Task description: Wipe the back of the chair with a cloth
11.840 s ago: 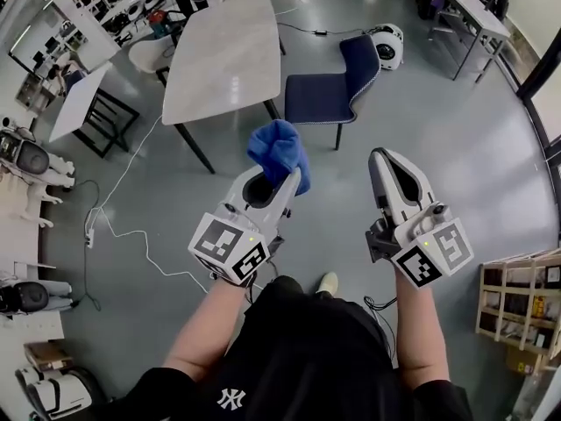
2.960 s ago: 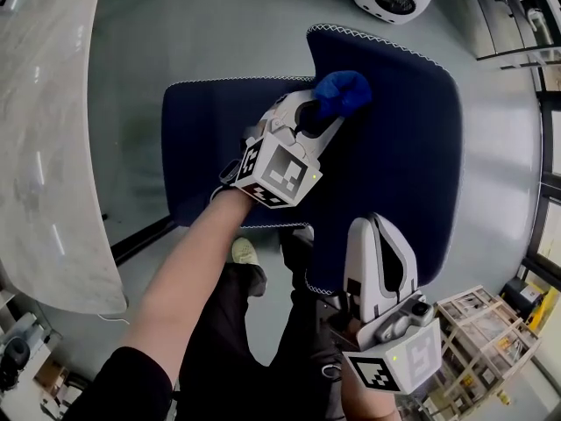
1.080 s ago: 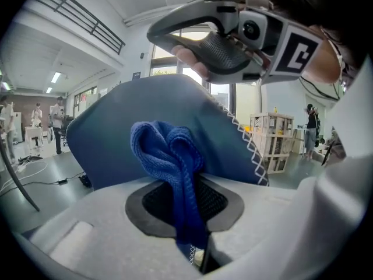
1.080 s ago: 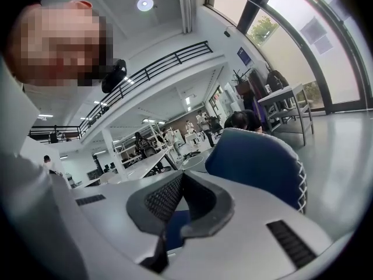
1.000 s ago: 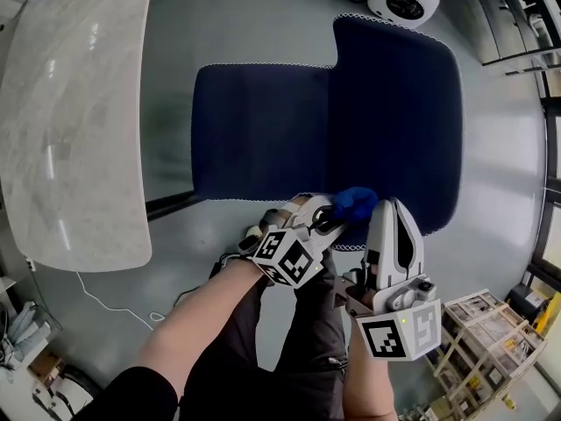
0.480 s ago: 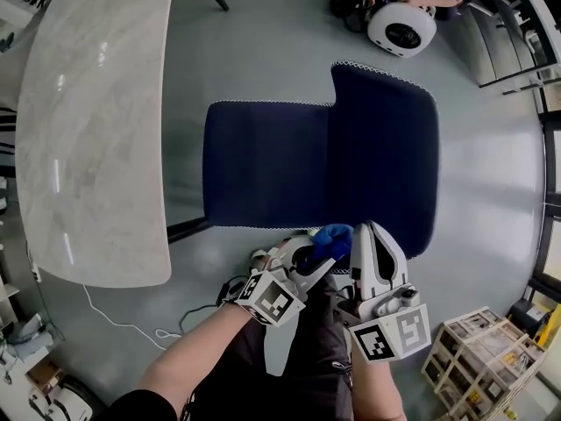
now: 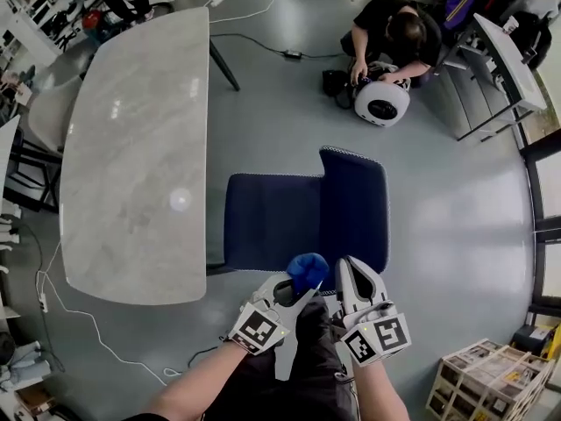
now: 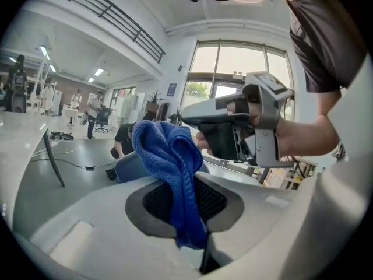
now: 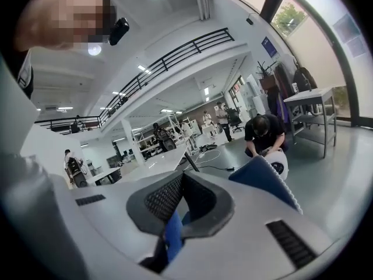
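The navy chair (image 7: 263,222) stands below me, its back (image 7: 355,204) on the right with a white-stitched edge. My left gripper (image 7: 302,281) hovers at the chair's near edge, shut on a crumpled blue cloth (image 7: 307,268). In the left gripper view the cloth (image 8: 169,162) bunches up out of the shut jaws of that gripper (image 8: 178,182). My right gripper (image 7: 351,277) is close beside it on the right, shut, and shows as a hand-held gripper (image 8: 233,127) in the left gripper view. In the right gripper view the right gripper (image 9: 183,179) points past the chair back (image 9: 262,179).
A long marble table (image 7: 131,156) runs along the chair's left. A person (image 7: 394,29) crouches over a round white device (image 7: 381,103) beyond the chair. A grey desk (image 7: 508,42) stands far right, a crate of papers (image 7: 491,380) near right.
The cloth went from the middle of the chair back down to its near edge. Both grippers have drawn back together, and the chair now lies farther off.
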A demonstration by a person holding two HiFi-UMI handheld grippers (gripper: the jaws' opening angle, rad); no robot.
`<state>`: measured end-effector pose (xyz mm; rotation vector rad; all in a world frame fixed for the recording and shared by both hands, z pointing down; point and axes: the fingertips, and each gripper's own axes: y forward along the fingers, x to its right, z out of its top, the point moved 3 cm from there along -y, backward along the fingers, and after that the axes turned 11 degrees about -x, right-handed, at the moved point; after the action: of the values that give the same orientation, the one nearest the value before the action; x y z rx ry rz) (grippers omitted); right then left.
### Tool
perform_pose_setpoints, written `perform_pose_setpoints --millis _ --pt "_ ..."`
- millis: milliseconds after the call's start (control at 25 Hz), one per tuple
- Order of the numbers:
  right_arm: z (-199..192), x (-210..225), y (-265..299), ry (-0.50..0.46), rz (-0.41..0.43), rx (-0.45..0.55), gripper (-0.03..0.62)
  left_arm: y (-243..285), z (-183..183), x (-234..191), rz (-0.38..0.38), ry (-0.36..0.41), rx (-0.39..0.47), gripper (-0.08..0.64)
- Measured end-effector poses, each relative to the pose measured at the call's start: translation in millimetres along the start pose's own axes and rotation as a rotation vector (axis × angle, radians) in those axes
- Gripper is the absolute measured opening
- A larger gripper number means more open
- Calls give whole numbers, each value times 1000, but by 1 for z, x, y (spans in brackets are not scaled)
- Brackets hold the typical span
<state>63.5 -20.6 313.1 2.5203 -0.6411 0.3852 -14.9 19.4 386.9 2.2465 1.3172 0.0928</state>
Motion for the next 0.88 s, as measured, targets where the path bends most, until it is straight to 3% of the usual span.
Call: perform_pose_setpoints --millis 640,880 --pt "81 -97 -65 -208 42 37 13 -126 111 42 65 -75 92 71" --pt "106 -125 -83 -237 55 71 12 -168 151 48 94 -76 141 71"
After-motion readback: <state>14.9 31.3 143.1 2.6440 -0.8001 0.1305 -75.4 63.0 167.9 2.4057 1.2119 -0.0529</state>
